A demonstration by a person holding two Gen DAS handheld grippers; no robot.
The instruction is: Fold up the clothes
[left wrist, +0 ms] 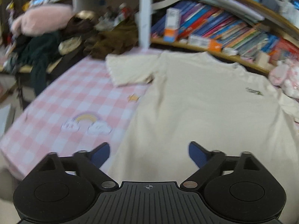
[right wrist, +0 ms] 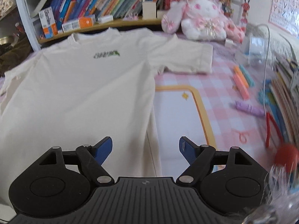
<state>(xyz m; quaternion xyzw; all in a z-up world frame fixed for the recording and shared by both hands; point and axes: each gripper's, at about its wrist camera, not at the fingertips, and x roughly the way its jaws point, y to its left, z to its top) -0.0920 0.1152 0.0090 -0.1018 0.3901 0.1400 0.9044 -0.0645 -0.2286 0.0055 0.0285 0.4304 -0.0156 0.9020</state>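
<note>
T-shirt (right wrist: 78, 85) laid flat on the tablecloth (right wrist: 220, 100), collar toward the bookshelf (right wrist: 97, 3), hem toward the grippers. Left gripper (left wrist: 148, 154) held over the hem's left part, right gripper (right wrist: 145, 149) over the hem's right edge; both spread wide, nothing between the fingers. Clothes pile (left wrist: 61, 35) found beyond the shirt's left sleeve (left wrist: 129, 69). Plush toy (right wrist: 201, 18) set behind the right sleeve (right wrist: 185, 56), against the shelf. Markers (right wrist: 243, 82) scattered right of the shirt, well apart from it; stacked books (right wrist: 286, 97) further right.
</note>
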